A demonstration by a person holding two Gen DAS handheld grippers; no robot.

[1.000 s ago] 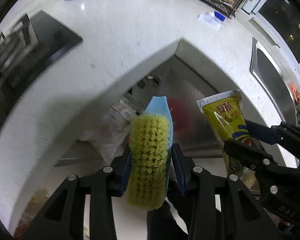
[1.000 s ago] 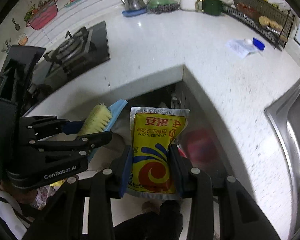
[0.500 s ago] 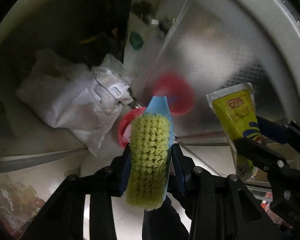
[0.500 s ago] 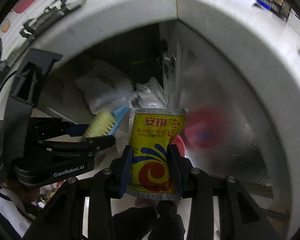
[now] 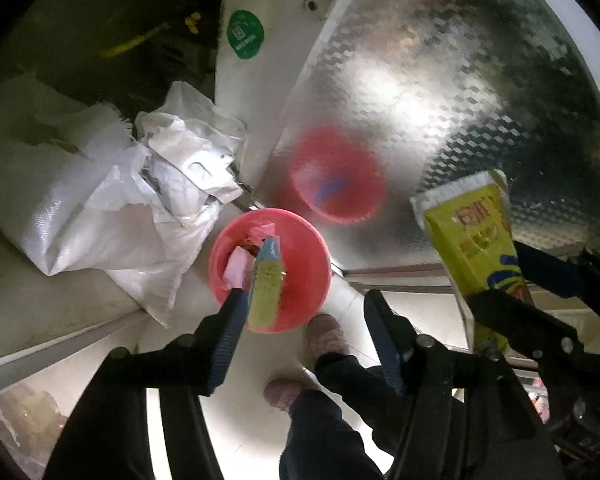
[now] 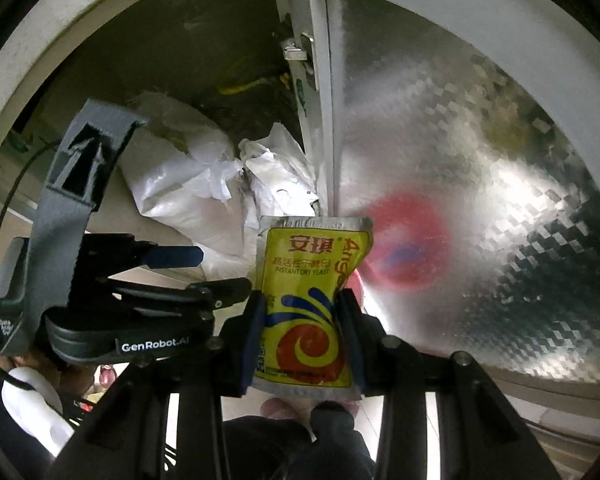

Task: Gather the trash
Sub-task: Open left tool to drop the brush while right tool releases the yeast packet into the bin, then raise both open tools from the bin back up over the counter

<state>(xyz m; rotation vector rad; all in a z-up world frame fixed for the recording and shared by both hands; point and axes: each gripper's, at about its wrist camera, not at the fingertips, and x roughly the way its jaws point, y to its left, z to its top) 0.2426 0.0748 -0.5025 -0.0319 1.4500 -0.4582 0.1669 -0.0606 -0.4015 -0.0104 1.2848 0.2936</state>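
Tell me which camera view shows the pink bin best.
The left wrist view: the pink bin lies open below the left gripper, rim and contents visible. The right wrist view shows only a pink sliver behind the yeast packet.

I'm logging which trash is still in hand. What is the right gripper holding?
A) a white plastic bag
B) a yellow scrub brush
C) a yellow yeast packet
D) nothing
C: the right gripper has its pads pressed on both sides of the yellow yeast packet, while the brush lies free over the red bin.
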